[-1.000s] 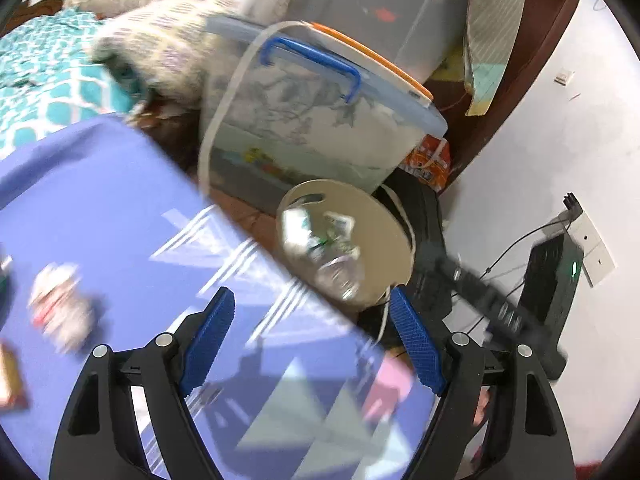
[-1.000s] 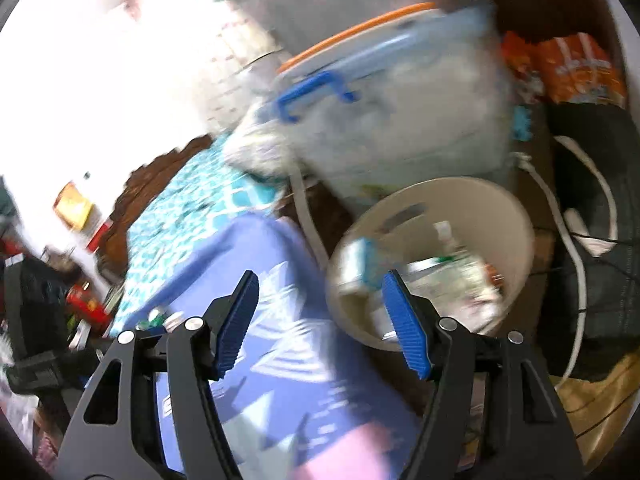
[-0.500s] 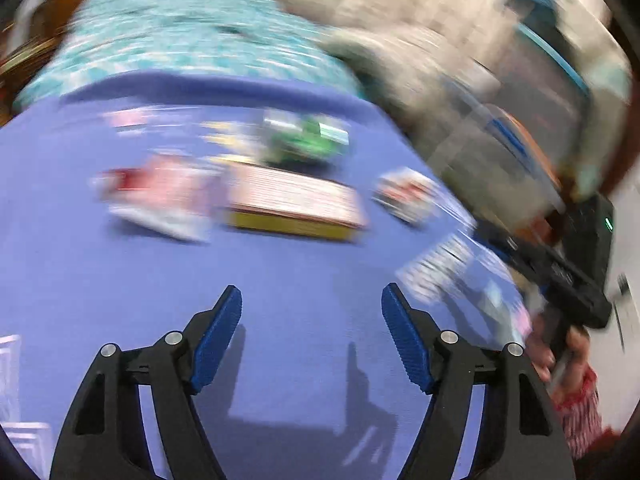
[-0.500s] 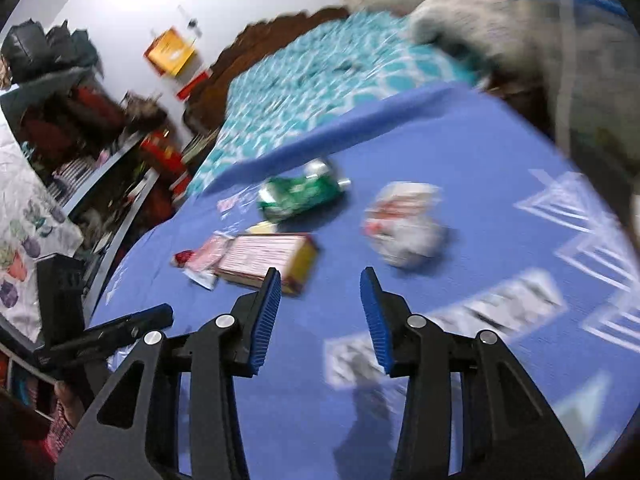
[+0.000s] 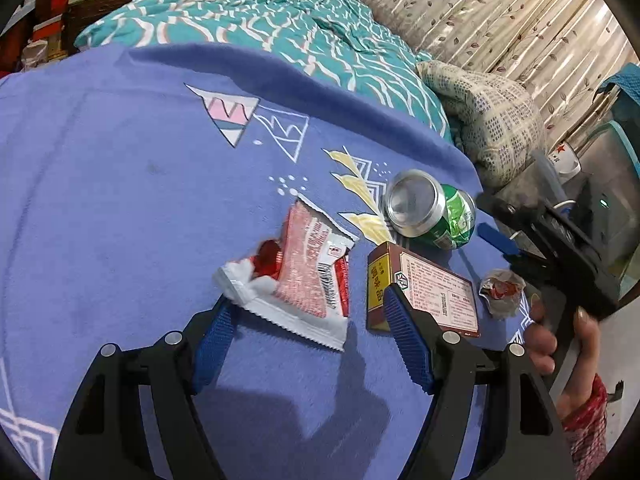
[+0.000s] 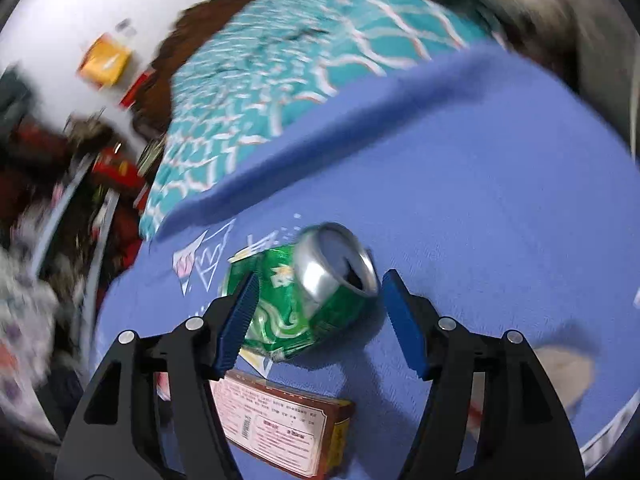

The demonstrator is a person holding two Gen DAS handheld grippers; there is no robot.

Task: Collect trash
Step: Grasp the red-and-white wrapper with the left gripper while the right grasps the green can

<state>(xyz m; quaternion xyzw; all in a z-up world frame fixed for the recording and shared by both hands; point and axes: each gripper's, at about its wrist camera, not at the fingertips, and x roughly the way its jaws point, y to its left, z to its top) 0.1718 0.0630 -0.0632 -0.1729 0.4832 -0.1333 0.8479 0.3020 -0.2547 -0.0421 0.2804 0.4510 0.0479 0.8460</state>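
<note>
Trash lies on a blue patterned cloth [image 5: 120, 200]. A red and white snack wrapper [image 5: 304, 276] lies just ahead of my open left gripper [image 5: 308, 340], between its jaws. A brown and yellow carton [image 5: 424, 292] lies by the right finger. A crushed green can [image 5: 432, 216] lies beyond it, and a crumpled wrapper [image 5: 502, 290] to the right. In the right wrist view the green can [image 6: 312, 296] lies on its side between the open jaws of my right gripper [image 6: 320, 316], untouched. The carton [image 6: 280, 428] lies below it.
A teal patterned bedspread [image 5: 260, 12] lies beyond the cloth, with a pillow [image 5: 488, 116] and curtains at the right. The right-hand gripper and the person's hand [image 5: 560, 320] show at the right edge of the left view. Cluttered shelves [image 6: 60, 200] stand at left.
Both grippers have swung away from the waste bin to the cloth. The left now hangs over the snack wrapper; the right has closed in around the green can.
</note>
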